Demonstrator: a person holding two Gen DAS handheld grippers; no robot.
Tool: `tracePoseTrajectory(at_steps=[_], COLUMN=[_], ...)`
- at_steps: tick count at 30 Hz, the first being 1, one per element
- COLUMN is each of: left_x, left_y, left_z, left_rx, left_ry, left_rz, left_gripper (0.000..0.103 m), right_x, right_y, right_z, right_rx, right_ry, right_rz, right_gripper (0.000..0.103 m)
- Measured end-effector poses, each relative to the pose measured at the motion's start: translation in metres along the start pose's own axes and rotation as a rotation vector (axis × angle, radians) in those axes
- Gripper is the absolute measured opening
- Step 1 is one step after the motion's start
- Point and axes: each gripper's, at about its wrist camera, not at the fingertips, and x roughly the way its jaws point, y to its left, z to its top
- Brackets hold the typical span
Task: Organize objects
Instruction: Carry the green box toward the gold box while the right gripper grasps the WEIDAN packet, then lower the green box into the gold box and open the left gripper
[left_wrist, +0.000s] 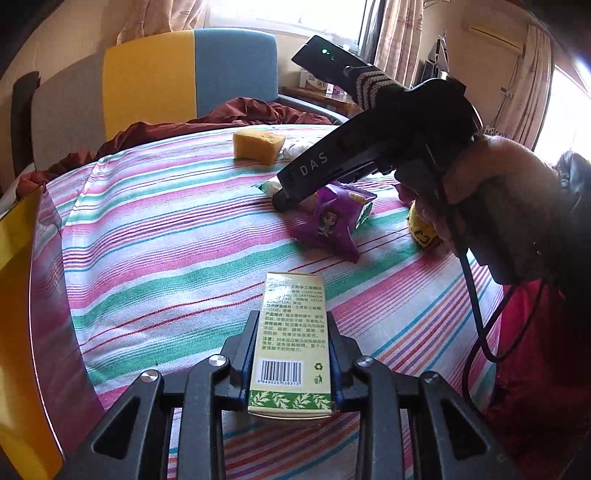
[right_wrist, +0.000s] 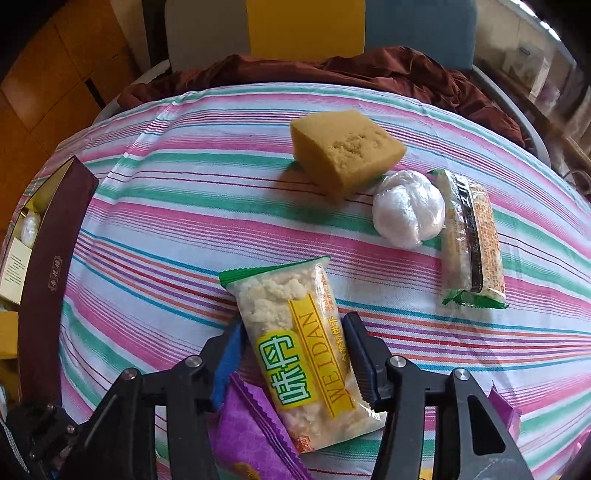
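My left gripper (left_wrist: 291, 325) is shut on a pale green carton (left_wrist: 290, 343) with a barcode and holds it above the striped cloth. My right gripper (right_wrist: 295, 328) is down over a clear WEIDAN biscuit packet (right_wrist: 299, 354) lying on the cloth, with a finger on each side; its jaws stand wide and do not press the packet. In the left wrist view the right gripper (left_wrist: 280, 201) reaches down beside a purple snack packet (left_wrist: 332, 221). The purple packet (right_wrist: 251, 435) lies under the right gripper.
A yellow sponge (right_wrist: 347, 151), a white plastic-wrapped ball (right_wrist: 406, 212) and a second biscuit packet (right_wrist: 471, 240) lie further back. A dark red box (right_wrist: 48, 266) holding items stands at the left edge. A yellow packet (left_wrist: 421, 230) lies behind the hand. A chair (left_wrist: 184, 74) stands beyond the table.
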Motion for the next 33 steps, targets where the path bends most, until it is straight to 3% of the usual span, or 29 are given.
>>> tracePoseTrajectory(at_steps=[10,13,18,26,30,33], left_x=[-0.009,-0.027,-0.047,-0.077,-0.112,-0.130], left_y=[-0.003,-0.007,0.001,0.008,0.030,0.068], left_z=[0.002,0.006,0.010,0.019,0.031,0.042], left_rx=[-0.021,-0.007,-0.081,-0.108,-0.141,-0.217], left_ry=[0.026,-0.008,-0.017,-0.055,-0.133,-0.152], left_rz=[0.001,-0.016,-0.066,-0.042,-0.004,0.035], left_gripper=[0.030,0.030,0.030,0.030,0.030,0.030], right_x=[0.001,-0.001,0.000,0.005,0.003,0.003], right_y=[0.009,0.009,0.012,0.015,0.017,0.018], right_z=[-0.003,-0.004,-0.003,0.001,-0.001,-0.001], right_rx=[-0.040,-0.052,-0.063,-0.076,-0.080,-0.081], right_ry=[-0.020,-0.024,-0.033,-0.040,-0.043,-0.045], right_rz=[-0.040,-0.048,-0.056,-0.063,-0.071,-0.078], right_gripper=[0.055,0.054,0.054,0.054,0.054,0.054])
